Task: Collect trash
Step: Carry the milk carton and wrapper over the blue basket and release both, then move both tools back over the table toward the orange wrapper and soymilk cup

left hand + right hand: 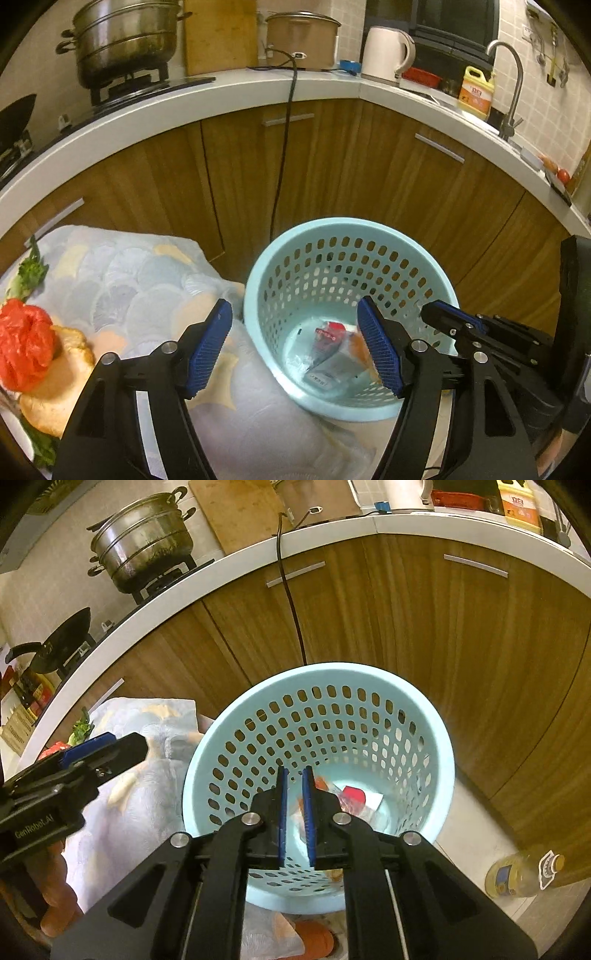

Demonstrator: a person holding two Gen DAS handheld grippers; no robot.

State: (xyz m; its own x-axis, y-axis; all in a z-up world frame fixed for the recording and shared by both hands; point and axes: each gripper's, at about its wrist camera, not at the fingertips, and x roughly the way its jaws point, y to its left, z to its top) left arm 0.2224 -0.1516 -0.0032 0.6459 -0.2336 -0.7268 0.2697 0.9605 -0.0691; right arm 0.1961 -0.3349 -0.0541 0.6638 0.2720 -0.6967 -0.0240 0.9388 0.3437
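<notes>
A light blue perforated basket [295,240] stands at the right edge of a patterned cloth [140,280]. Wrappers and packets [328,354] lie on its bottom, also seen in the right wrist view [354,797]. My left gripper [295,350] is open and empty, its jaws straddling the basket's near-left rim. My right gripper [294,812] hovers over the basket [229,716] with its pads nearly together and nothing between them; it also shows in the left wrist view [443,317]. A crumpled red plastic bag [26,343] lies on bread [55,391] at the far left.
Leafy greens [29,273] lie at the cloth's left edge. Wooden cabinets [369,166] and a white counter with a steamer pot [122,37], kettle [384,51] and sink tap [513,81] stand behind. A black cable [284,147] hangs down. An oil bottle [517,875] lies on the floor at right.
</notes>
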